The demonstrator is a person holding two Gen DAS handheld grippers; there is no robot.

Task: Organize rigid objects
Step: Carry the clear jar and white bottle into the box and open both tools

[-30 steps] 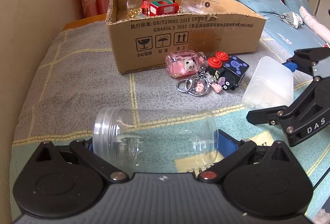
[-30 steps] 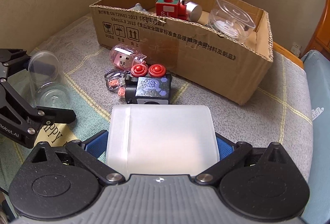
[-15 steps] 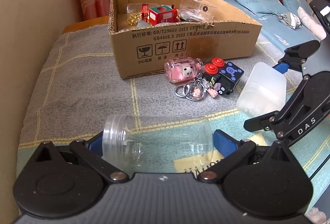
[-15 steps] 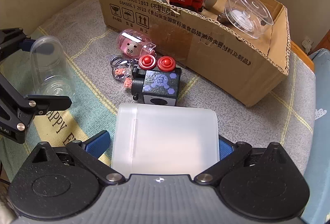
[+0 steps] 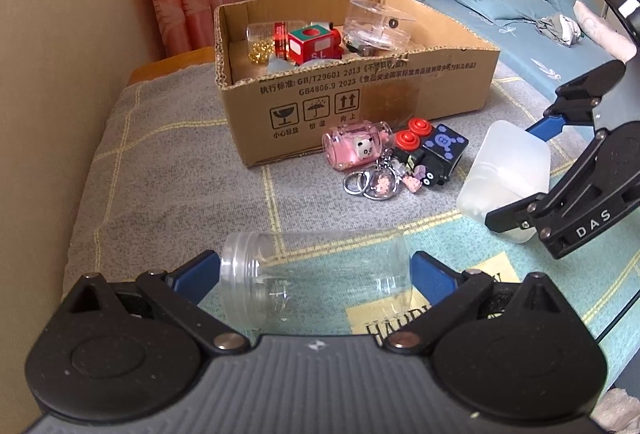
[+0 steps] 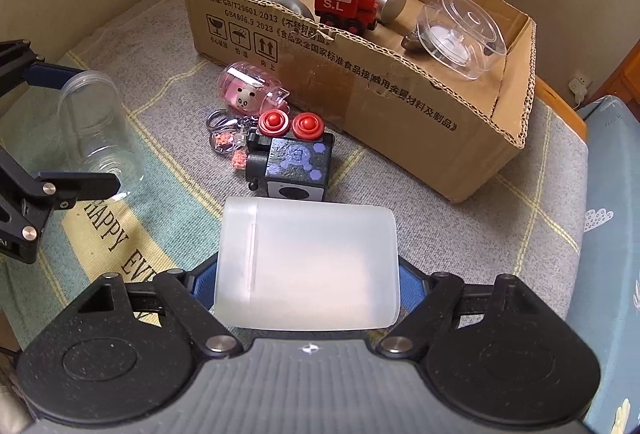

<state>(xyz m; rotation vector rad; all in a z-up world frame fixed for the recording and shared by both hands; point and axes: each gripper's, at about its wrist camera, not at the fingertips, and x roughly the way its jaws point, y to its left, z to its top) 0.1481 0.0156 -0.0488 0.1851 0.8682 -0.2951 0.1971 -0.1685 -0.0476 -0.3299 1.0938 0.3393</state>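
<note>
Fingers [image 5: 434, 272] of both grippers clamp containers sideways, raised above the blanket [image 5: 168, 170].

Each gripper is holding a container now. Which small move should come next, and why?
Probably carry the right gripper forward over the near wall of the brown cardboard box and release there. It is shut on the frosted white plastic container, held above the blanket, and bare floor shows near the box's right end. The left gripper, shut on the clear plastic jar, can follow.
</note>
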